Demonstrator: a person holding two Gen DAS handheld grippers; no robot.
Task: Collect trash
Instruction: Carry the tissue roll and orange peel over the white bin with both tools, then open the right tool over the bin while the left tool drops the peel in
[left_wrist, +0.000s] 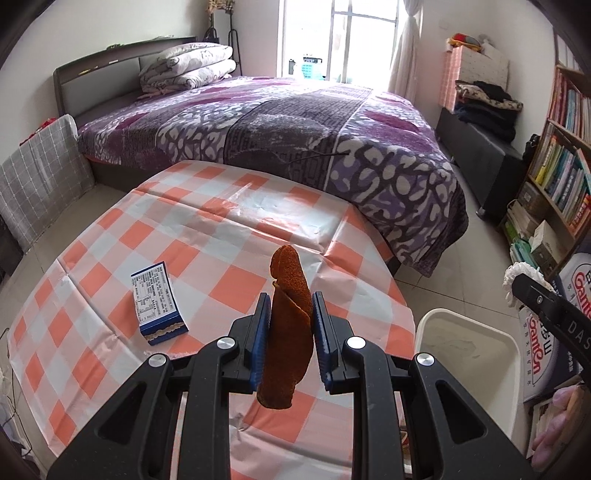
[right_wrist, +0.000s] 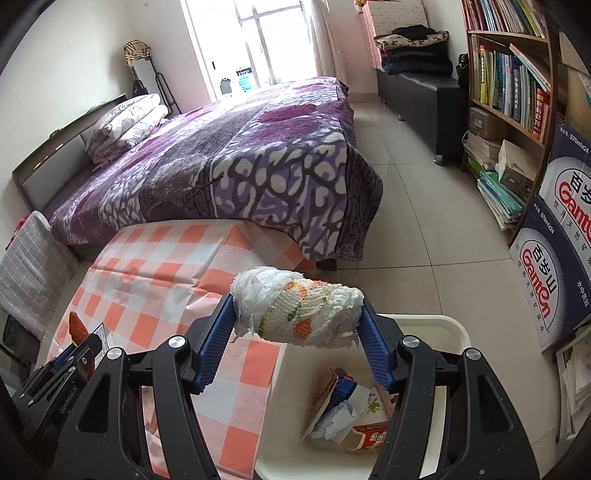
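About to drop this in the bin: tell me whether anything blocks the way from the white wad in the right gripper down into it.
Nothing visible does. The right gripper holds the white wad over the near edge of the white bin, whose mouth is open. Only trash already dropped lies at the bottom.

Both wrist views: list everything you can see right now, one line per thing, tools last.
orange peel: one, brown-orange, clamped in the left tool
wadded paper in fruit netting: one, white, clamped in the right tool above the bin
small box: one, blue and white, lying on the table
trash bin: one, cream, beside the table, holding crumpled cartons and paper
table: one, orange-and-white check cloth
bed: one, purple cover, behind the table
bookshelf: one, wooden, full of books
water cartons: two, stacked by the shelf
left tool: black, blue pads
right tool: black, blue pads
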